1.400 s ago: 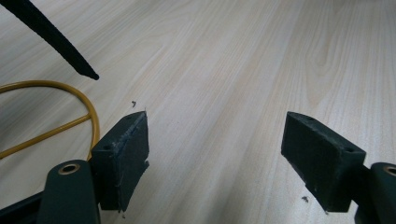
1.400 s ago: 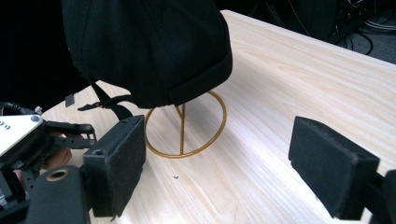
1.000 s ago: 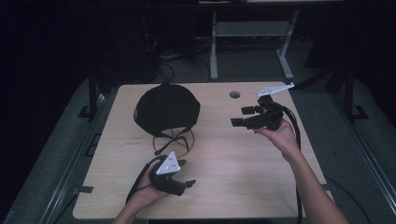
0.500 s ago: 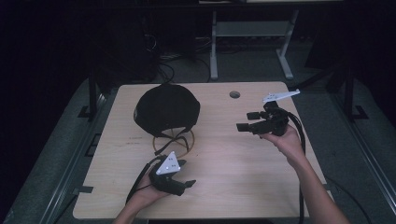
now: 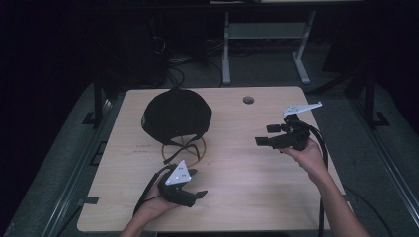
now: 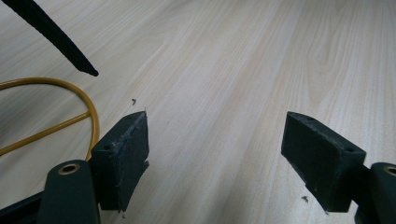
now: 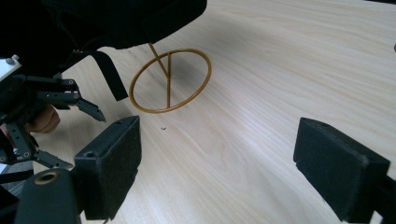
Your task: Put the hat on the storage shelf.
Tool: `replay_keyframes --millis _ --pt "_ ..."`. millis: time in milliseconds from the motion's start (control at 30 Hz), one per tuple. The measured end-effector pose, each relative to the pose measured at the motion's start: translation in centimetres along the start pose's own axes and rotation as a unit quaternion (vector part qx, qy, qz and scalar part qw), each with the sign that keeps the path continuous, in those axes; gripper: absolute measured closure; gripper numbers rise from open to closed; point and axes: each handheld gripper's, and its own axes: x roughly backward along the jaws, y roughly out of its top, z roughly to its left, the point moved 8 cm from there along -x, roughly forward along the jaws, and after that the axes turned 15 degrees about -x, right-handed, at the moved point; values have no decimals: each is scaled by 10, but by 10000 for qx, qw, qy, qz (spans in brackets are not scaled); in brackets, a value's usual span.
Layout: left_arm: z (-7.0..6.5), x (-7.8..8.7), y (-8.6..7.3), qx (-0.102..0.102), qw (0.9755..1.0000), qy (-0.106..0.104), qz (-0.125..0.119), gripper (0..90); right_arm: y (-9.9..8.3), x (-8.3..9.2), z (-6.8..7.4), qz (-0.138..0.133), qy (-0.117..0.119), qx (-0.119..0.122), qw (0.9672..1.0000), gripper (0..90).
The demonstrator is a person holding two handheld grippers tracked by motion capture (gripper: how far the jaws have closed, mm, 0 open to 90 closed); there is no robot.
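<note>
No writing or brand marks are legible anywhere. At the left of the high view, a black cap [image 5: 176,115] sits on a round yellow wire stand [image 5: 183,148] toward the far left of the pale wooden table [image 5: 247,197]. Just in front of it, the left gripper [image 5: 196,183] rests low at the near edge, jaws spread wide, holding nothing. Its own view adds a black strap tip [image 6: 56,39] beside the stand's ring. At the right, the right gripper [image 5: 267,135] hangs above the table, jaws wide apart and empty; its view shows the ring and upright rod beneath the cap.
</note>
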Motion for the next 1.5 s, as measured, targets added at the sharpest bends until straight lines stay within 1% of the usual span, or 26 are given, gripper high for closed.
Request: replay_keyframes --millis 233,367,533,900,1100,1400,1500 --pt "-1 -1 0 -1 10000 -6 -1 229 -10 4 -5 12 -34 -5 10000 149" --pt "0 -1 0 7 10000 5 -13 229 -17 7 -7 -5 -27 -75 10000 149" --pt "0 0 0 10 10000 14 -22 229 -23 10 -10 -12 -20 -89 10000 149" --pt "0 0 0 22 10000 23 -6 229 -45 12 -17 40 -8 -176 9998 149" --pt "0 0 0 21 10000 23 -12 229 -56 18 -24 -14 -2 -225 9997 149" --pt "0 0 0 13 10000 9 -6 228 -78 29 -36 -53 -63 -443 9990 149" --pt "-2 -1 0 -10 10000 -23 -7 228 -86 32 -39 -77 -73 -435 9990 149"
